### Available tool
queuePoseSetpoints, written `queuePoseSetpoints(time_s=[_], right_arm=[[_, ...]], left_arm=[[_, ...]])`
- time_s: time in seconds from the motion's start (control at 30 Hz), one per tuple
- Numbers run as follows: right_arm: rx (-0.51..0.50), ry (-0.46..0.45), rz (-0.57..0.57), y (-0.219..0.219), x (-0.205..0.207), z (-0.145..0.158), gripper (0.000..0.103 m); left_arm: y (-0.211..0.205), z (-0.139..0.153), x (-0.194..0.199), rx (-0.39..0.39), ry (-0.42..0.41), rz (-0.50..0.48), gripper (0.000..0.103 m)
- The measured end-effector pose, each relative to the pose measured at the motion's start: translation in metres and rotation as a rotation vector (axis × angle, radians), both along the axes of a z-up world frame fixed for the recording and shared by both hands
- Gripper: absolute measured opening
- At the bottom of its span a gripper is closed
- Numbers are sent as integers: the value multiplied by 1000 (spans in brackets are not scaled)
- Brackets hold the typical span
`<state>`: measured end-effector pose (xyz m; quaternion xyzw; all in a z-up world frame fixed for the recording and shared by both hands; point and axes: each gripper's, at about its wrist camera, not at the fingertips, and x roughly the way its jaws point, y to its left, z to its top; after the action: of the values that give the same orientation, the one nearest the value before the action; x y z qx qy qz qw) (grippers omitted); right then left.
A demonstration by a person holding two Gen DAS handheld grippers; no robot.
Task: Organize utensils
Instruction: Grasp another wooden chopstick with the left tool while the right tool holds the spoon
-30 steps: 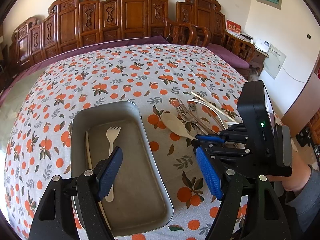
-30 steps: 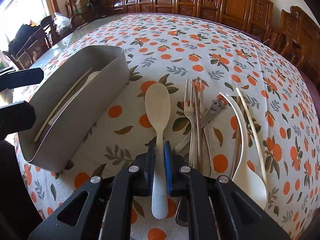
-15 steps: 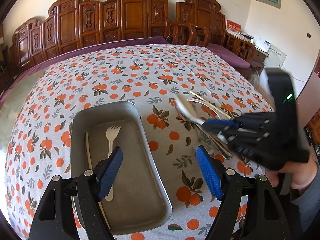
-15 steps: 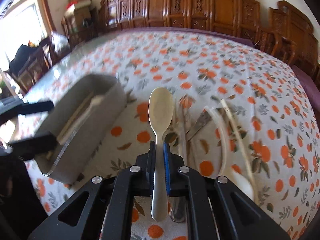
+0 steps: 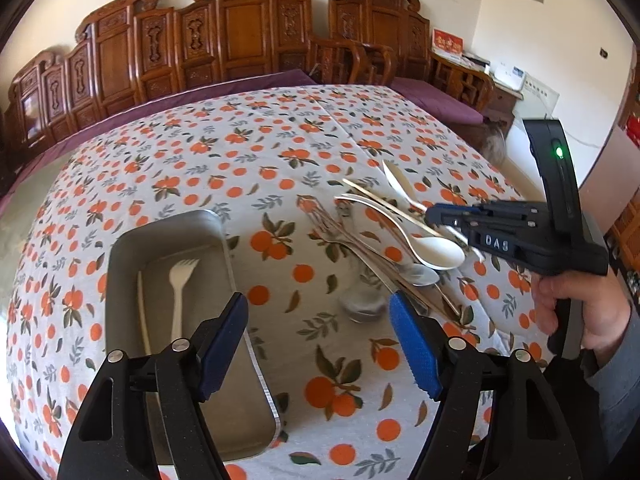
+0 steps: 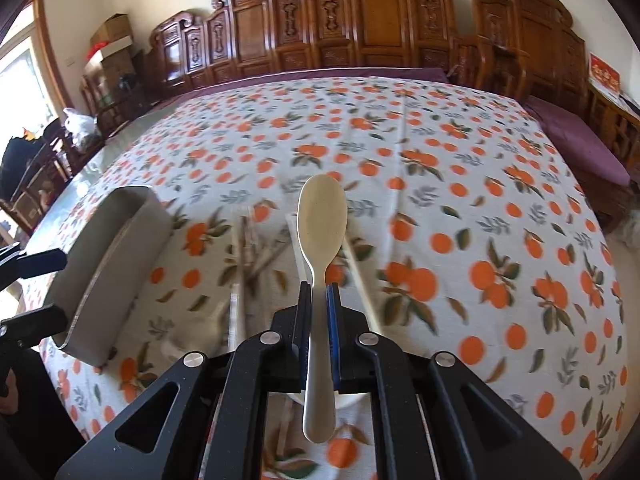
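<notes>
1. The cream spoon is pinched by its handle in the right gripper, jaws nearly closed on it, bowl forward, clear of the tablecloth.
2. The remaining utensils lie heaped below on the cloth.
3. The grey tray beside them holds a white fork and a thin stick.
4. The left gripper stands wide, holding nothing, over the tray's right rim; its jaws have just narrowed slightly.
</notes>
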<state>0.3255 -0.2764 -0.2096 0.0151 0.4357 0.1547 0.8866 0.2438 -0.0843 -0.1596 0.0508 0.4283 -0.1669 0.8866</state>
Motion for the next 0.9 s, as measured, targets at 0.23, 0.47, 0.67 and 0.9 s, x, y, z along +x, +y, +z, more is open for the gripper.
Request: queuePoseSetpoints(time_s=[0.23,0.47,0.67,0.9], right_arm=[[10,-9,-42,-24,0,1,9],[22,-2,-71,-41,1,-1,9],[38,-5,-89,-52,0,1,9],[59,-1,-101,-57,-1,0,9]], left_arm=[[-30,-10,5,29,27,-33,64],[-57,-26,25,24,83,-46,59],[-81,-41,41,46,127,-42,54],[-104,-62,54,113,180,-20,48]])
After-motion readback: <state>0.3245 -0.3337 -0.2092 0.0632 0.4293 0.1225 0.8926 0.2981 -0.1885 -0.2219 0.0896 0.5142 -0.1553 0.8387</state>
